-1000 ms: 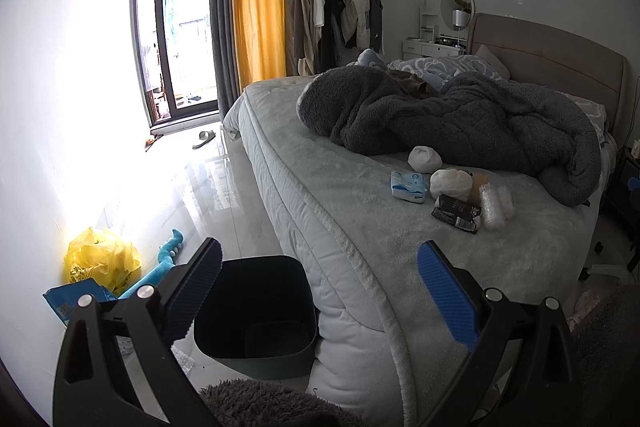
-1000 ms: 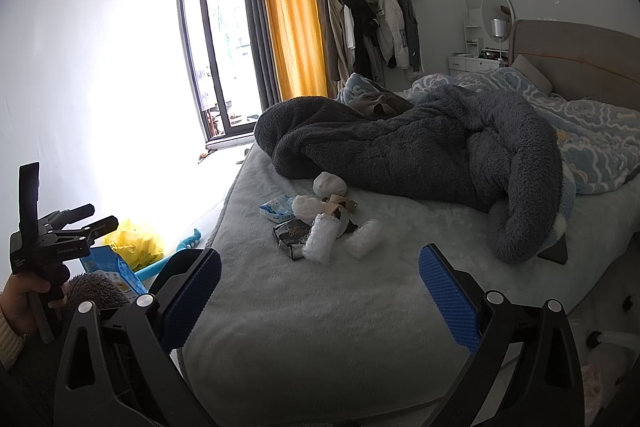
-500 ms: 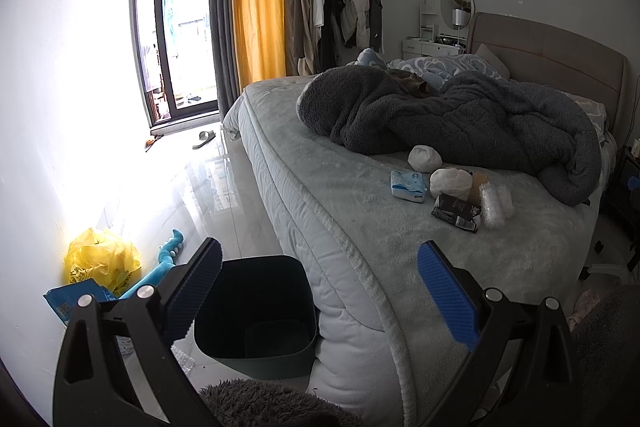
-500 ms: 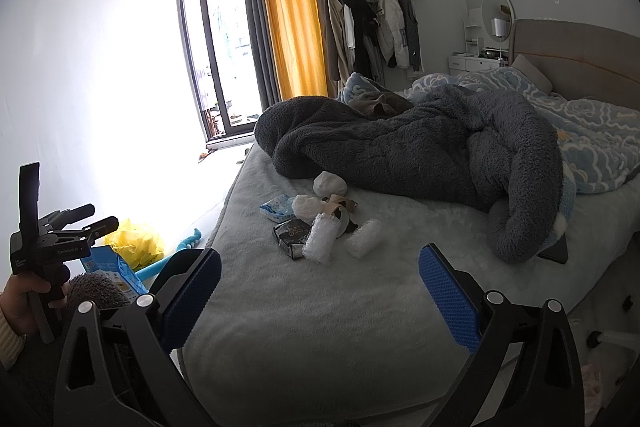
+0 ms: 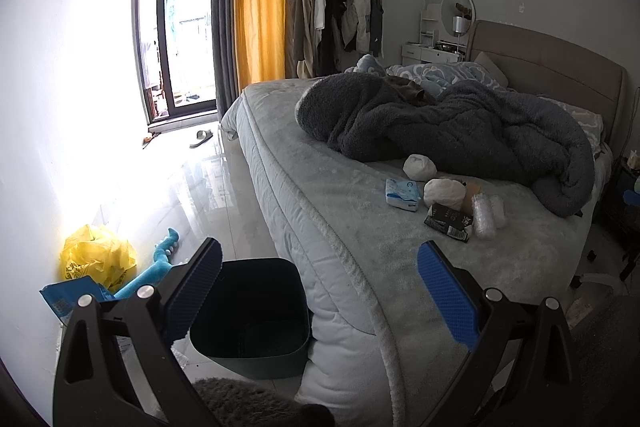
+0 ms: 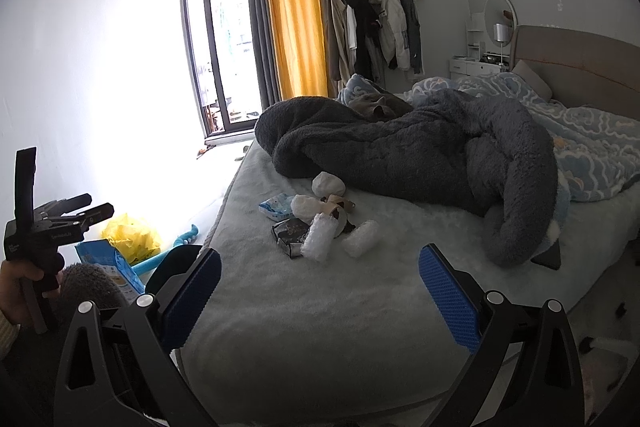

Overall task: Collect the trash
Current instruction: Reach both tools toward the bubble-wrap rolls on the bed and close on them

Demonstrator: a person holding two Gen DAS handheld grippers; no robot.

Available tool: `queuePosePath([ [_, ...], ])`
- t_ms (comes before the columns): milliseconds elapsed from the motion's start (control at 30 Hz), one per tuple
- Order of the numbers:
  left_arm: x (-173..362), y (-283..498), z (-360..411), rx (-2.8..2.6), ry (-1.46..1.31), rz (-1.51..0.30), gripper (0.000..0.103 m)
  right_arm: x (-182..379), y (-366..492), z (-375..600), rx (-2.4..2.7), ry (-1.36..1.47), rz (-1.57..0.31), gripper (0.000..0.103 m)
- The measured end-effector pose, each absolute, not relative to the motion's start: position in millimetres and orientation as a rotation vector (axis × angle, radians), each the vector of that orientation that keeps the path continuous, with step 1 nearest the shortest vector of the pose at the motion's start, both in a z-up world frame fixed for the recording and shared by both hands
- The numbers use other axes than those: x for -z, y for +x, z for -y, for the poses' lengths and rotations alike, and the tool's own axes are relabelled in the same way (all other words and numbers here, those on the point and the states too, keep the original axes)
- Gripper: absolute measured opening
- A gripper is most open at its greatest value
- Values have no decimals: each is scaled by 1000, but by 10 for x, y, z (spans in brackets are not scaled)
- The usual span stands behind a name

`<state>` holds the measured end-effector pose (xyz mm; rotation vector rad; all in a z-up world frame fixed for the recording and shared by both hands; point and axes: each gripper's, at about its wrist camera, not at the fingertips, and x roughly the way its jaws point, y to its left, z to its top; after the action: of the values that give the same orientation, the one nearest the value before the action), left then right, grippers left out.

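A small heap of trash lies on the bed (image 6: pixel 320 307): a white paper ball (image 6: pixel 328 183), a blue tissue pack (image 6: pixel 276 206), a black wrapper (image 6: pixel 291 231) and two bubble-wrap rolls (image 6: pixel 320 237). The same heap shows in the left wrist view, with the tissue pack (image 5: pixel 402 194) and black wrapper (image 5: pixel 448 221). A dark bin (image 5: pixel 250 311) stands on the floor against the bed's side. My left gripper (image 5: pixel 318 291) is open above the bin and mattress edge. My right gripper (image 6: pixel 319 301) is open over the bed, short of the heap. Both hold nothing.
A thick grey blanket (image 6: pixel 420 163) is bunched behind the trash. A yellow bag (image 5: pixel 98 261), a blue packet (image 5: pixel 72 301) and a blue toy (image 5: pixel 160 267) lie by the wall. A hand (image 6: pixel 16 287) holds the left gripper's handle. Glossy floor runs to the window (image 5: pixel 176 39).
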<state>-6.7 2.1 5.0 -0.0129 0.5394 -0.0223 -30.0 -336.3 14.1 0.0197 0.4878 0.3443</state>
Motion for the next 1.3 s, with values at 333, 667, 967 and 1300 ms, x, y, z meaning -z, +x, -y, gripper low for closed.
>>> queuePosePath([
  [333,-35,219,76,115,-2,-553,99,-118,-15,3309,-375,50,-529,98],
  [667,205,696,397,285,24,-585,87,235,640,3246,-395,51,-650,81],
  [967,331,1056,658,396,-2,-629,82,553,1133,3210,-426,-41,-729,78],
  [1300,479,1287,1095,520,-26,-702,73,828,1465,3272,-470,-148,-784,77],
])
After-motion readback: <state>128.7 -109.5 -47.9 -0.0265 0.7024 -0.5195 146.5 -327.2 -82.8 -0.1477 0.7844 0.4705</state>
